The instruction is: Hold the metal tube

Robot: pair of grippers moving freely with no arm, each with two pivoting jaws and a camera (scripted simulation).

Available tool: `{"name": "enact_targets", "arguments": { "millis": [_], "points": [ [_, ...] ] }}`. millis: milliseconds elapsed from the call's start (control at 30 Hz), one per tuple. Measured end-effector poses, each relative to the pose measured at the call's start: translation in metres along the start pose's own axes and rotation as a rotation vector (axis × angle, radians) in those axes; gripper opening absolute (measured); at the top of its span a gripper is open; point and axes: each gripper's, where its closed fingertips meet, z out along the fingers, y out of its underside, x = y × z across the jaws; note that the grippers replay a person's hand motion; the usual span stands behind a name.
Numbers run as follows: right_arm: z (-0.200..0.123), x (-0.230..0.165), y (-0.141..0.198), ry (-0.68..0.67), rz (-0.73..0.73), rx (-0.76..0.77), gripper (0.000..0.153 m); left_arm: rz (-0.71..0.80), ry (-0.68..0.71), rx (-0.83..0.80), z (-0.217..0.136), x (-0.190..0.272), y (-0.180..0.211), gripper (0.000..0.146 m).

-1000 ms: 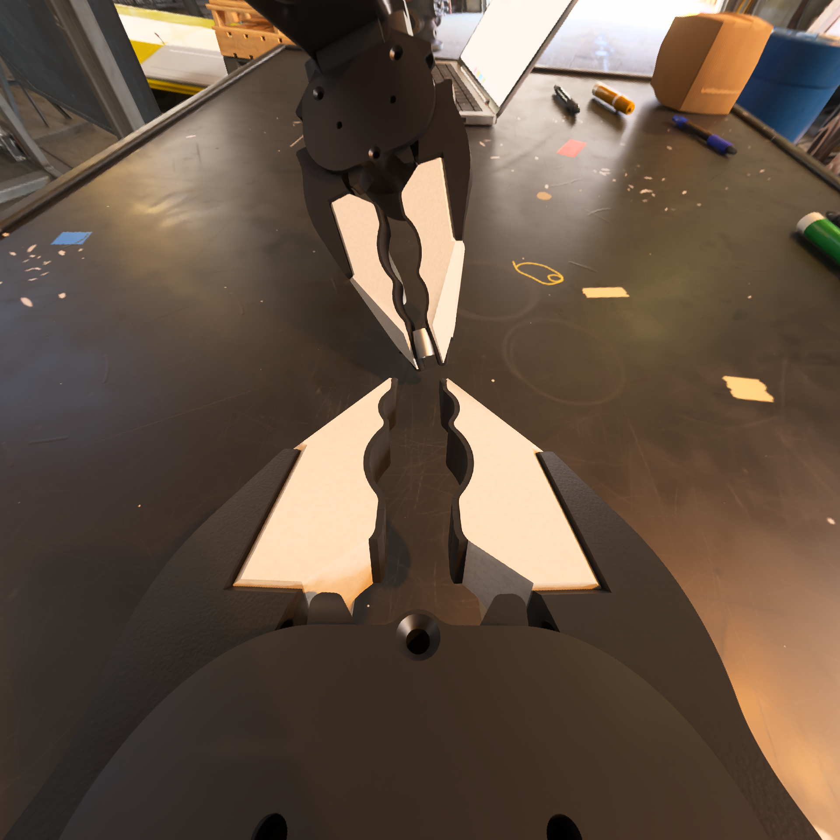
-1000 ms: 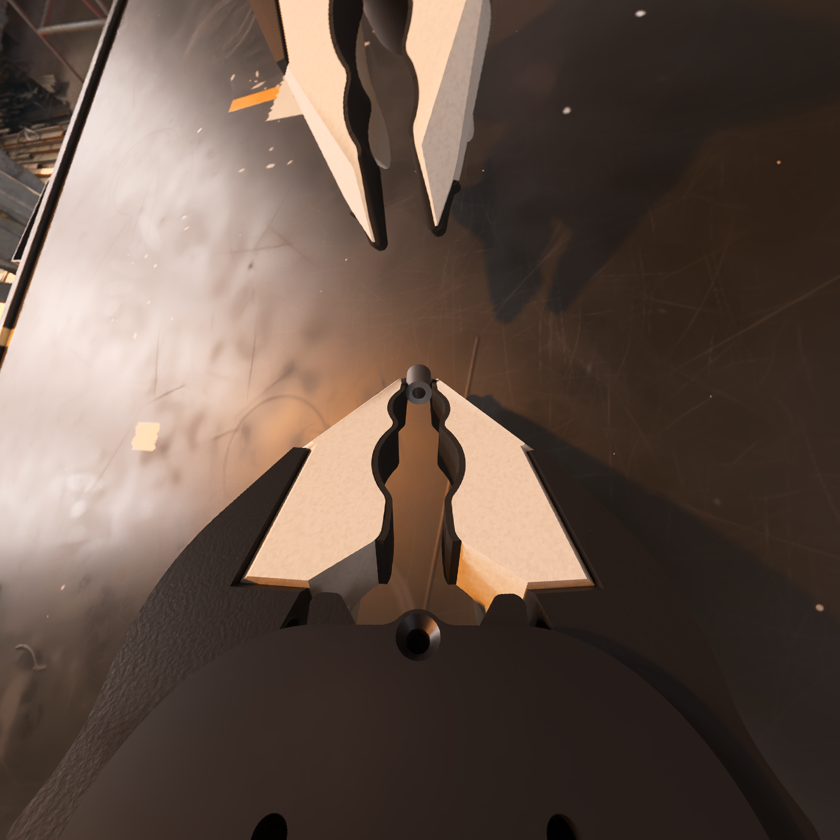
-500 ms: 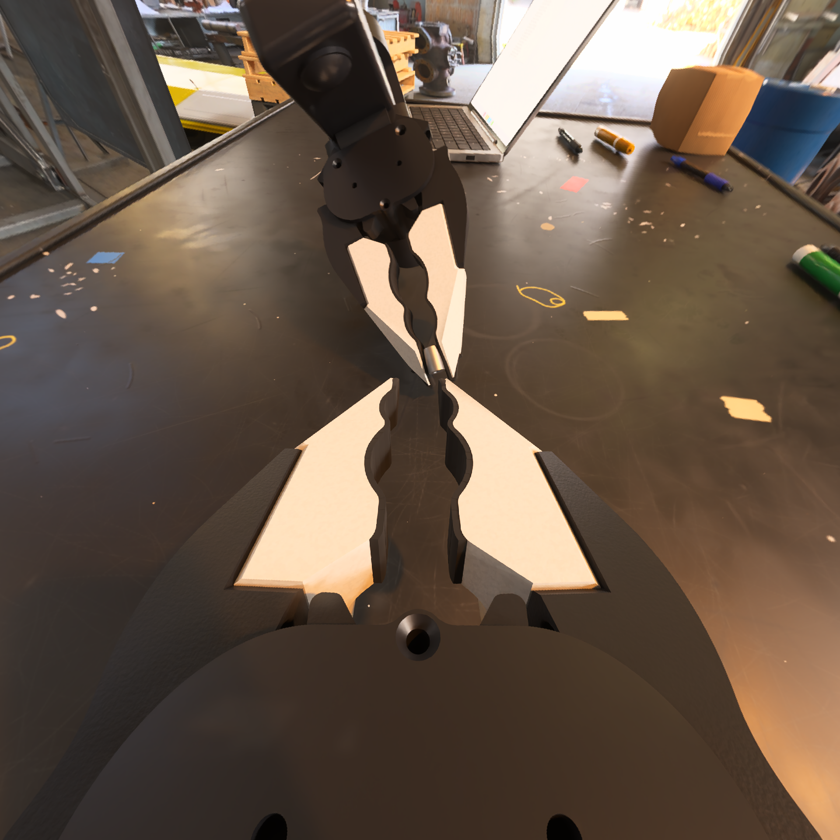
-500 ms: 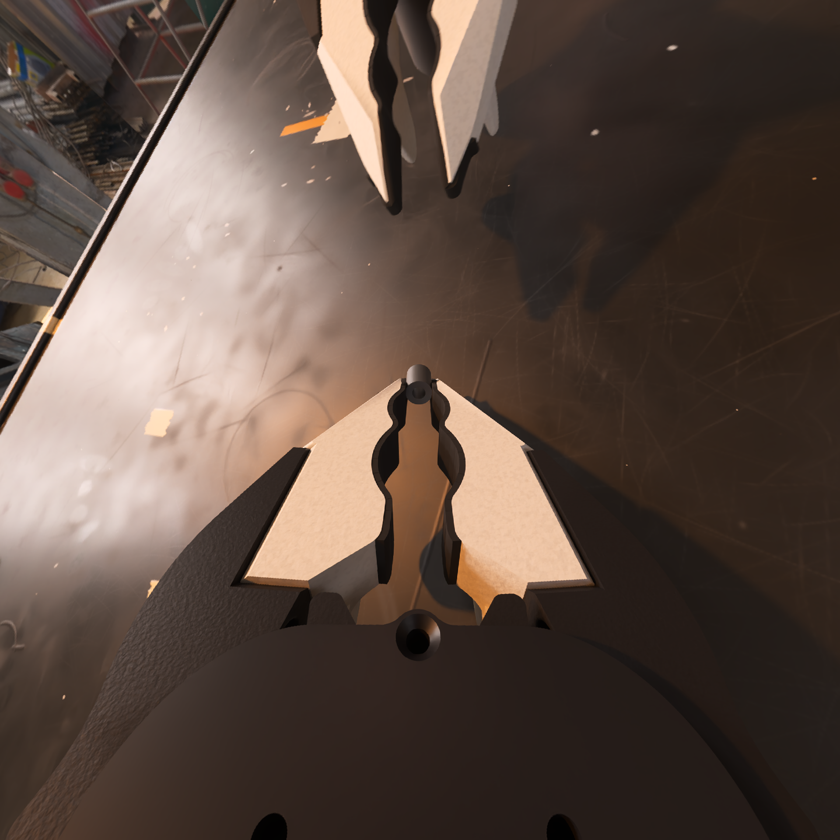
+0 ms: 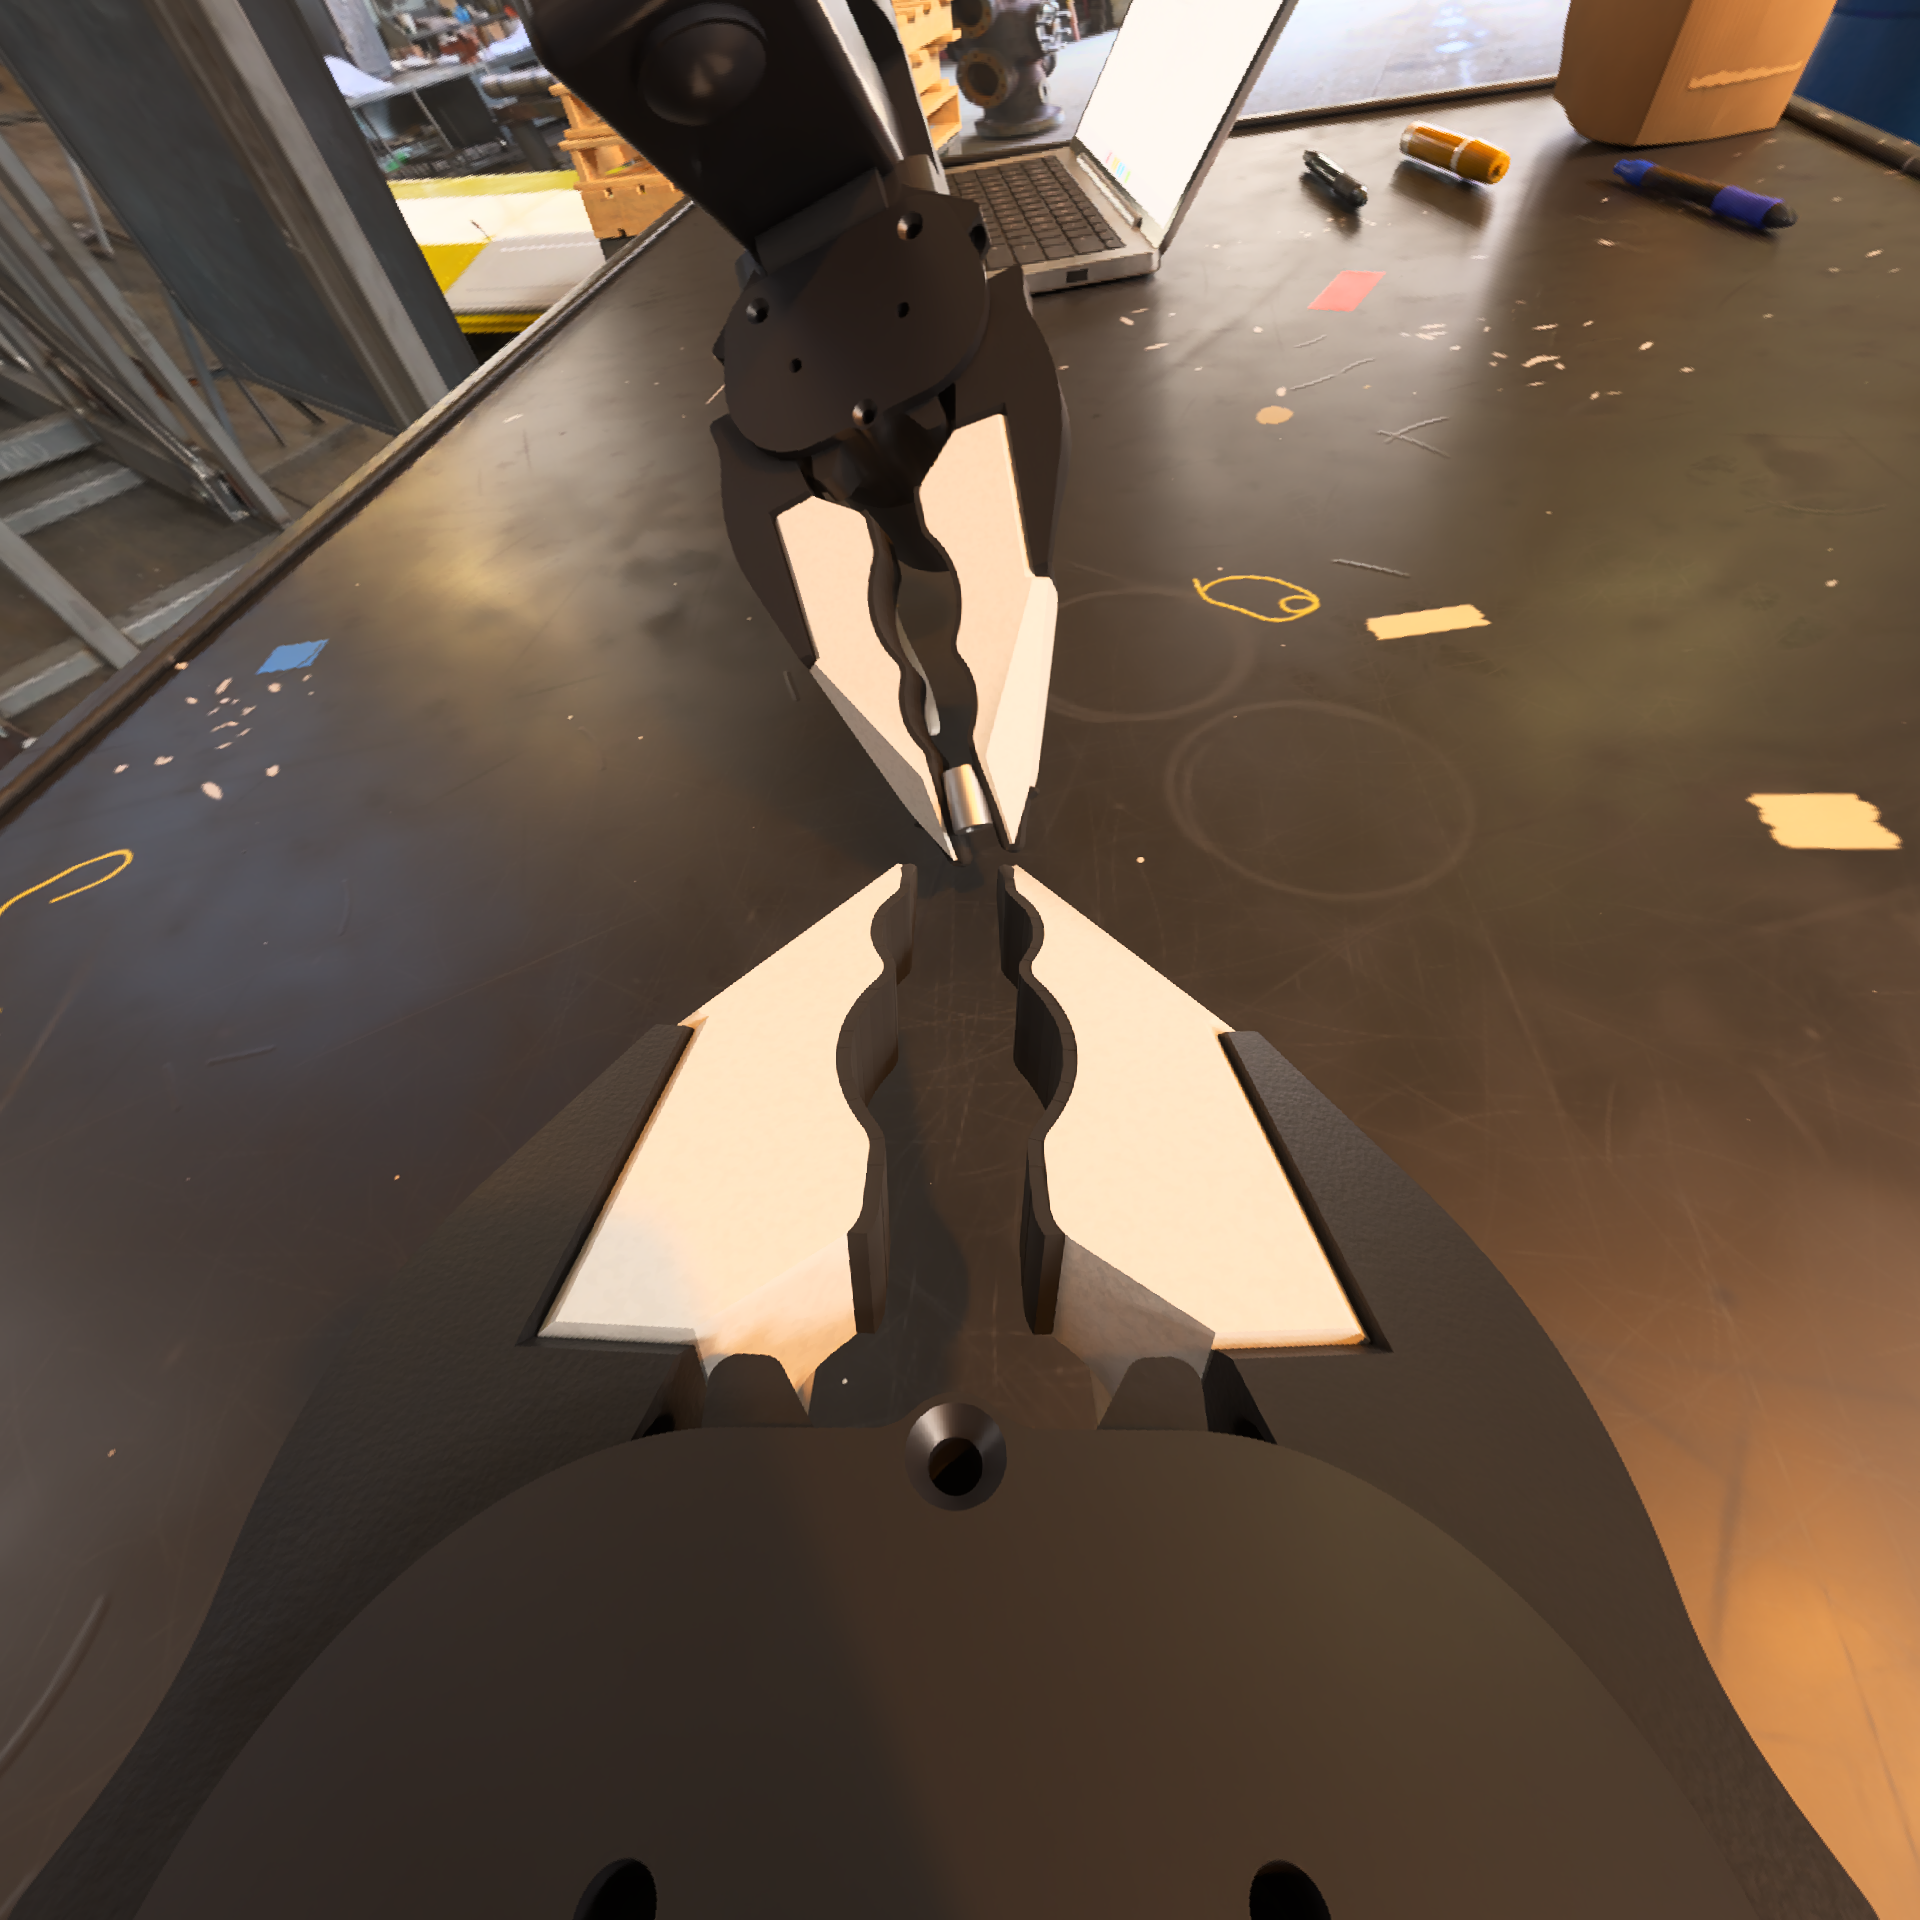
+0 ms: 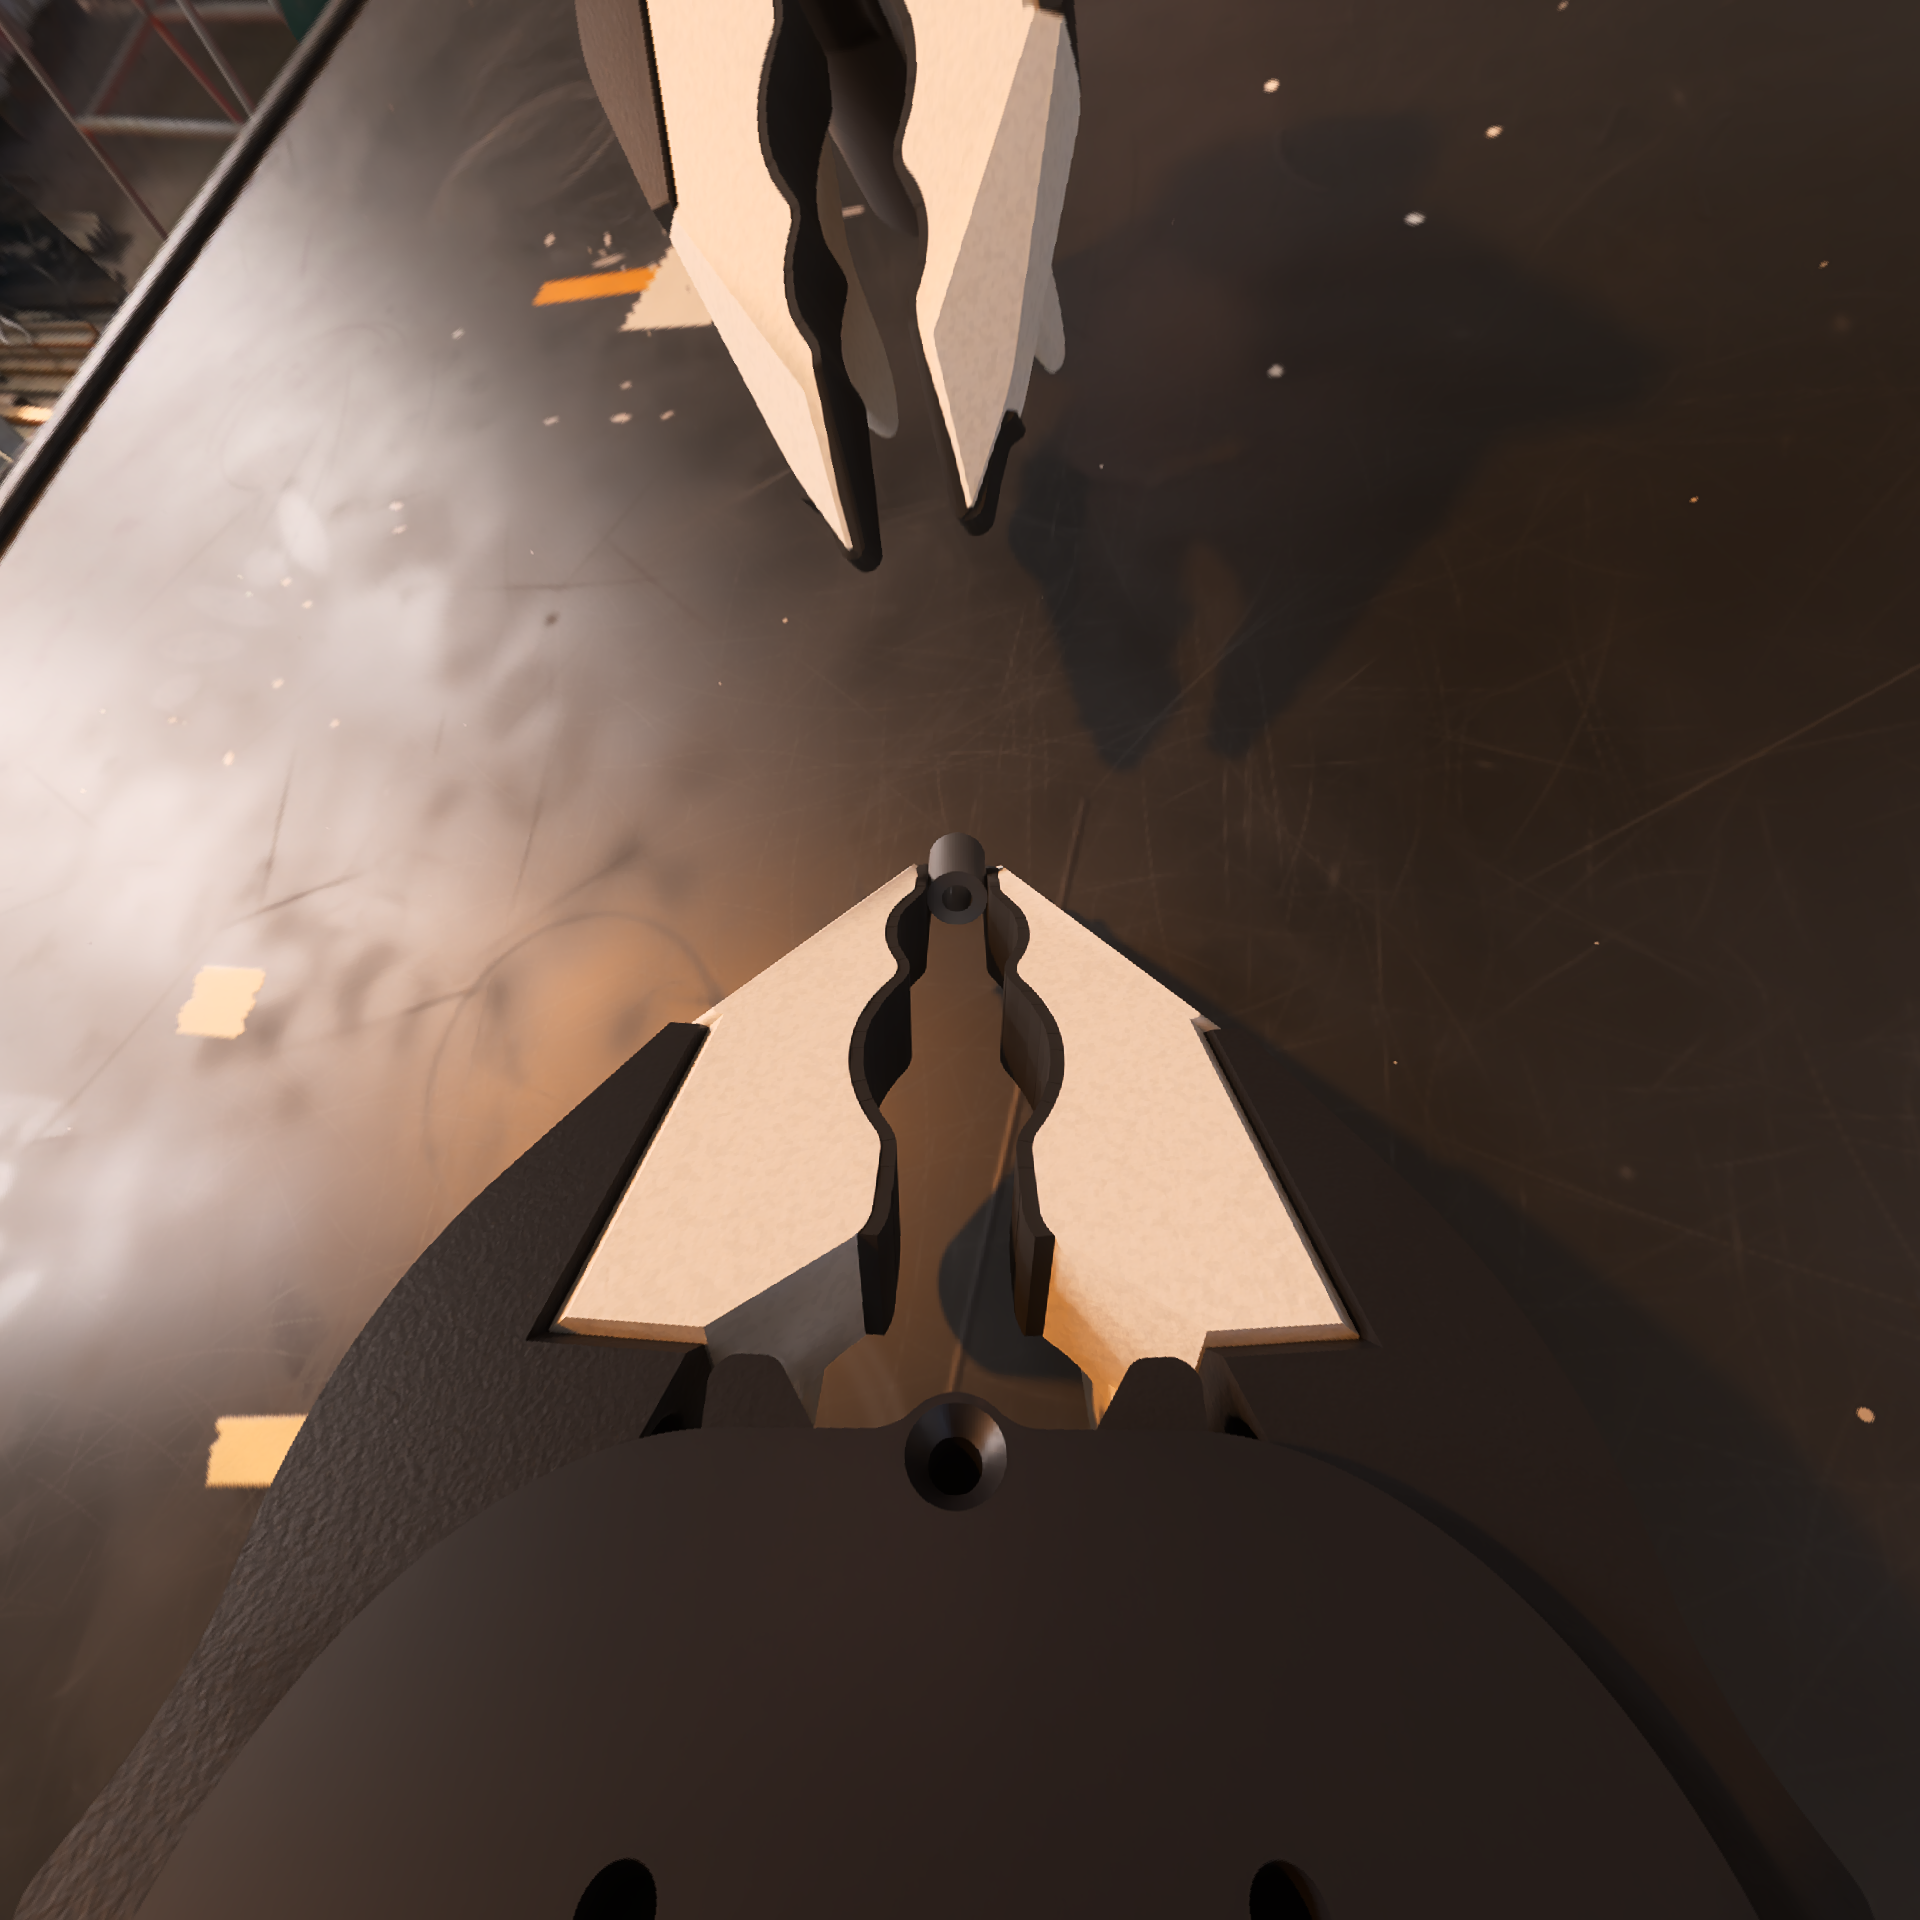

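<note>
The metal tube is a short grey cylinder with a hollow end. My right gripper is shut on it at the fingertips and holds it above the dark table. In the left wrist view the tube shows as a silver piece between the right gripper's tips. My left gripper is open by a narrow gap and empty. Its tips point at the tube from just in front of it, without touching. It also shows at the top of the right wrist view.
The dark scratched table has tape patches and chalk marks. At its far end are an open laptop, a cardboard box, an orange marker, a black pen and a blue pen. The table's left edge borders metal framing.
The right gripper has stayed shut on the tube. Both views have shifted a little, and the left view now shows the right gripper more tilted. The left gripper's gap is unchanged.
</note>
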Motion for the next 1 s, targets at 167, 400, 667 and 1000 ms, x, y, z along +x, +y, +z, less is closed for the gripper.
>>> {"name": "enact_targets", "arguments": {
  "millis": [167, 400, 667, 1000],
  "points": [
    [0.0, -0.001, 0.0, 0.04, -0.011, -0.004, 0.009, -0.043, -0.04, 0.021, -0.004, -0.009, -0.002, 0.016],
    [-0.002, -0.003, 0.004, 0.17, -0.131, 0.002, 0.009, -0.106, -0.045, 0.054, -0.007, -0.016, -0.005, 0.016],
    [0.002, -0.003, 0.004, 0.147, -0.163, -0.024, 0.009, -0.101, -0.041, 0.049, -0.007, -0.015, -0.004, 0.016],
    [0.003, -0.003, 0.004, 0.145, -0.164, -0.037, 0.009, -0.111, -0.041, 0.054, -0.008, -0.016, -0.005, 0.015]
  ]
}}
